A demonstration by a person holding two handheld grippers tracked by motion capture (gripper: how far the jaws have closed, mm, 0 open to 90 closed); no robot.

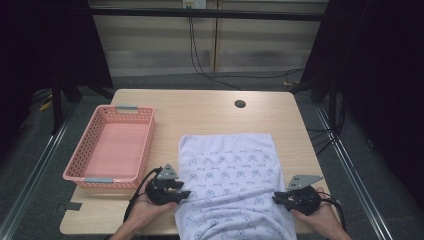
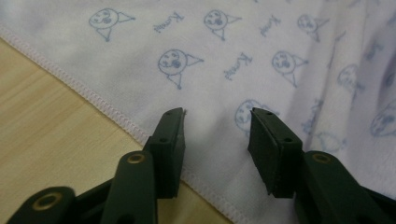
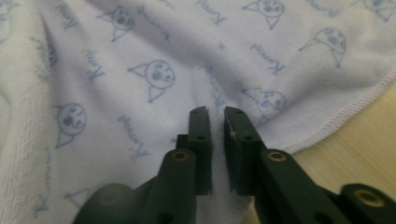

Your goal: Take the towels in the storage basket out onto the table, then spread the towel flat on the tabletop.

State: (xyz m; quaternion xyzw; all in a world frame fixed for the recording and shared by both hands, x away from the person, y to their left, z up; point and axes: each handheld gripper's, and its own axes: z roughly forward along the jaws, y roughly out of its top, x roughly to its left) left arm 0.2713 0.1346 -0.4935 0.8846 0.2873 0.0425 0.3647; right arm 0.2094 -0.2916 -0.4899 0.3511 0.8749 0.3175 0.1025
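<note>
Nearest the camera in the high view, the person's two hands come in over the near table edge, each holding a black gripper, with a pale lilac towel (image 1: pixel 232 175) printed with small blue cartoon faces and script words spread between them.

The left gripper (image 1: pixel 184 192) lies at the towel's left hem, jaws pointing inward over the cloth. In the left gripper view (image 2: pixel 217 128) its jaws stand moderately apart above the fabric, with a clear gap and nothing clamped; the pink-stitched hem runs diagonally just behind and beside its left jaw, with bare wood of the table (image 2: pixel 46 140) beyond.

The right gripper (image 1: pixel 278 197) sits at the towel's right hem, pointing inward too. In the right gripper view (image 3: pixel 215 122) its jaws are drawn nearly together, leaving only a thin slit. A raised fold of cloth bunches just ahead of the tips; whether a pinch of towel is caught between the pads is hard to tell from this angle, though it looks likely.

Beyond the left gripper, well apart from the towel, stands a pink plastic basket (image 1: pixel 140 150) with grey handles. A dark round hole (image 1: pixel 240 104) lies in the tabletop past the towel's far edge.
</note>
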